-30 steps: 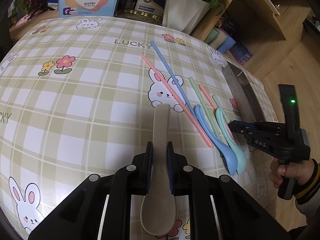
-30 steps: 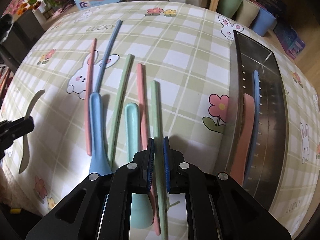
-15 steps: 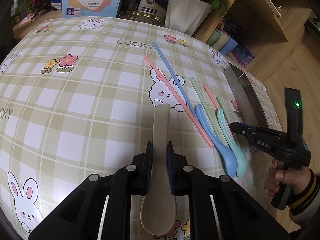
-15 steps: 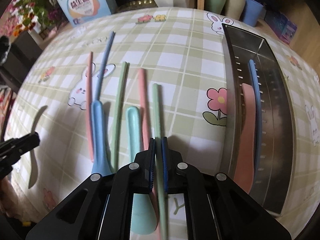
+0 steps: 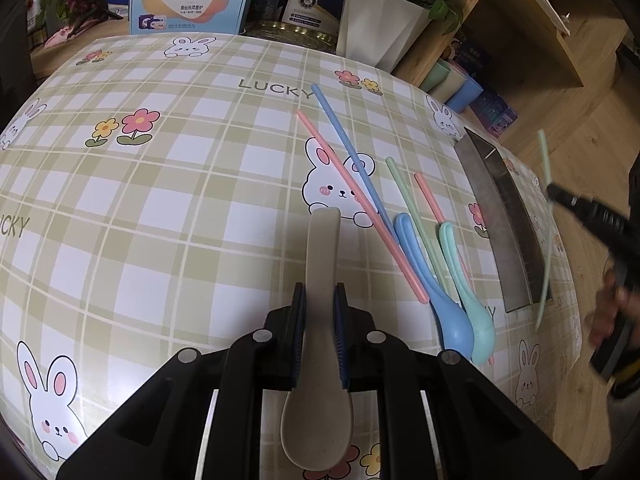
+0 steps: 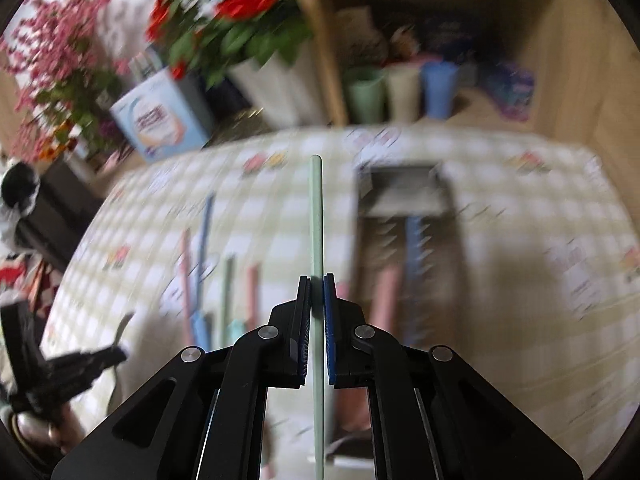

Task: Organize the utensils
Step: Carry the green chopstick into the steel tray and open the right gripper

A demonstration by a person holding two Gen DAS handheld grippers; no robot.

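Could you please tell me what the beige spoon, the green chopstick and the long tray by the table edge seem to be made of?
Beige spoon: probably matte plastic or a wheat-straw composite, judging by its faint speckle and lack of shine.
Green chopstick: likely the same kind of matte pastel plastic; even colour, no grain.
Tray: metal, apparently brushed stainless steel; grey, with a dull reflective sheen and thin walls.

Your green chopstick [image 6: 317,220] is up in the air, pinched. Your beige spoon [image 5: 320,320] lies flat, pinched too.
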